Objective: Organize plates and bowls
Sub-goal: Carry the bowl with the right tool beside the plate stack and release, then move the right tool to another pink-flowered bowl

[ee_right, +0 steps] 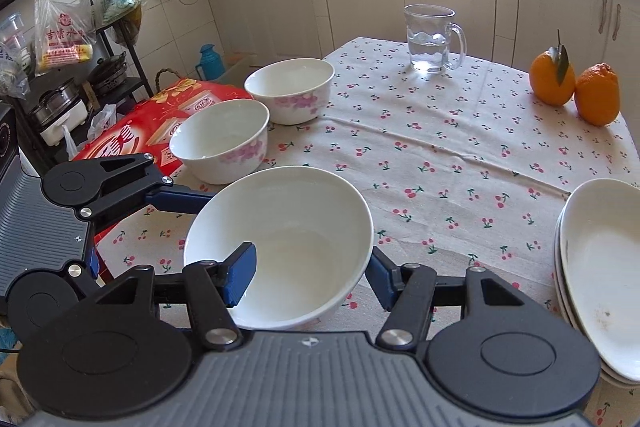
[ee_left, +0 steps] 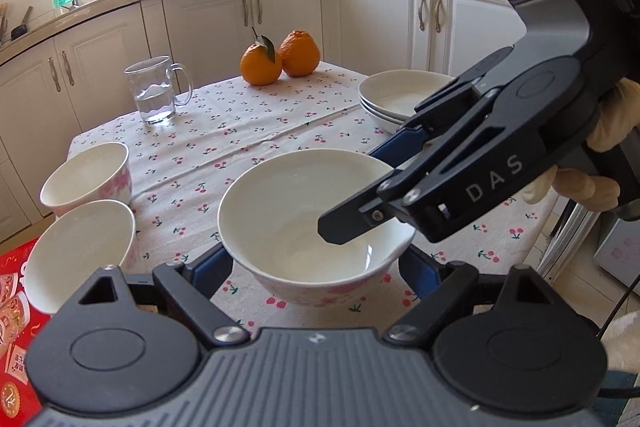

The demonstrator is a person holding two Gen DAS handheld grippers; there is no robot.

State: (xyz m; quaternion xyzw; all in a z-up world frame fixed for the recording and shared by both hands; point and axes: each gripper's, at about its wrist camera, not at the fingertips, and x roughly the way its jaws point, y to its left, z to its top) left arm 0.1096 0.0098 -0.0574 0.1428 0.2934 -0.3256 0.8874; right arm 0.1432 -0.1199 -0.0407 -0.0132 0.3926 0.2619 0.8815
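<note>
the white porcelain bowl with pink flowers (ee_right: 280, 247) sat at the near edge of the cherry-print tablecloth (ee_right: 440, 147), tilted. the right gripper (ee_right: 308, 275) was clamped on its rim – one blue pad inside the wall, the other outside at about 3 o'clock. the left gripper (ee_left: 316, 267) had its jaws closed on the bowl's outer sides at 9 and 3 o'clock. two more flowered bowls (ee_right: 256, 119) stood touching at roughly 10 o'clock of it in the right view. a stack of white plates (ee_right: 600, 267) lay at 3 o'clock, a glass mug of water (ee_right: 432, 39) at 1 o'clock, two oranges (ee_right: 572, 87) beyond.
</note>
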